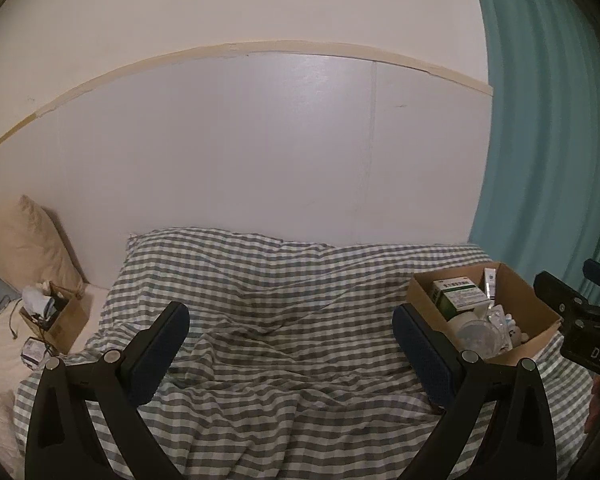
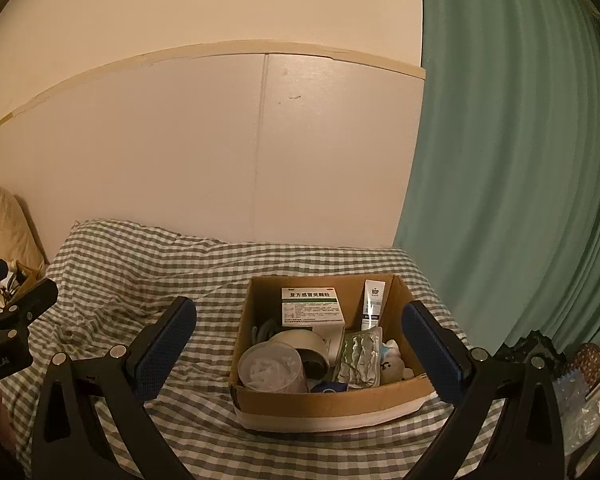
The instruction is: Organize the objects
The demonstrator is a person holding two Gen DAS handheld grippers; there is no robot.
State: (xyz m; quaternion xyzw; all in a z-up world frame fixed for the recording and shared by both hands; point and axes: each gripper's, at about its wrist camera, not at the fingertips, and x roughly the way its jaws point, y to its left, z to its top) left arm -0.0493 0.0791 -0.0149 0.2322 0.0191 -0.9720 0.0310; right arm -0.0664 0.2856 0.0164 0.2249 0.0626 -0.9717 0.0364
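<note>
1. My left gripper (image 1: pixel 292 344) is spread wide with nothing between its pads, hanging over the checked blanket (image 1: pixel 284 312), left of the cardboard box (image 2: pixel 328 400).
2. My right gripper (image 2: pixel 300 344) is also spread wide and holds nothing; it faces the cardboard box, whose near wall sits between my two fingers.
3. Inside the box I see a green-and-white medicine carton (image 2: pixel 312 304) against the far wall, a white tube (image 2: pixel 373 304) standing in the far right corner, a clear lidded cup (image 2: pixel 271 366) at the near left, and a foil blister pack (image 2: pixel 360 356) to the cup's right.
4. I judge the sorting is at a pause between picks: nothing is gripped.
5. A second box (image 1: pixel 54 320) sits far left of the first, off the blanket.
6. Next, I'd choose one item, lower over it, and close squarely.
</note>
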